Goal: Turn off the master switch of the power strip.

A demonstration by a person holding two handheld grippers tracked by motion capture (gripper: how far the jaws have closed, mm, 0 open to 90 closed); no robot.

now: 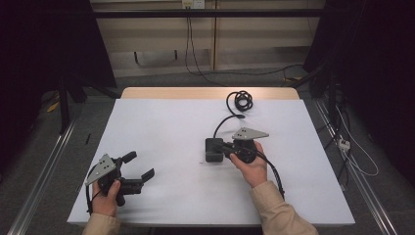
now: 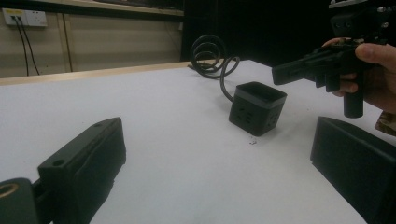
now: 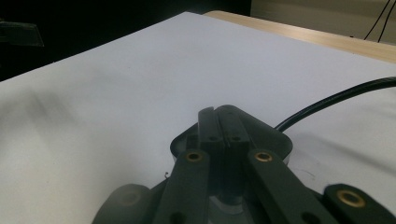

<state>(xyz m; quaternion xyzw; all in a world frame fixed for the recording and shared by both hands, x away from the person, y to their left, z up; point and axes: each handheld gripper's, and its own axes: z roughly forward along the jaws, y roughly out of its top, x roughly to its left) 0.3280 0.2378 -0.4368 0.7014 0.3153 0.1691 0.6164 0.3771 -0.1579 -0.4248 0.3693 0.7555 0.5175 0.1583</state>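
Left gripper [image 1: 139, 166] rests near the table's [image 1: 161, 127] front edge, jaws wide, empty. Mid-table, right gripper [image 1: 220, 146] hovers over the black socket cube [image 2: 257, 107], jaws together, holding nothing. The cube looks rigid, smooth, weighty; take its flat sides, since the stiff coiled cord [image 1: 241, 101] behind will drag.

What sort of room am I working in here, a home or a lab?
Most likely a lab recording station: a white-topped table framed by black curtains, floor rails alongside, and a wall socket with loose cables behind.
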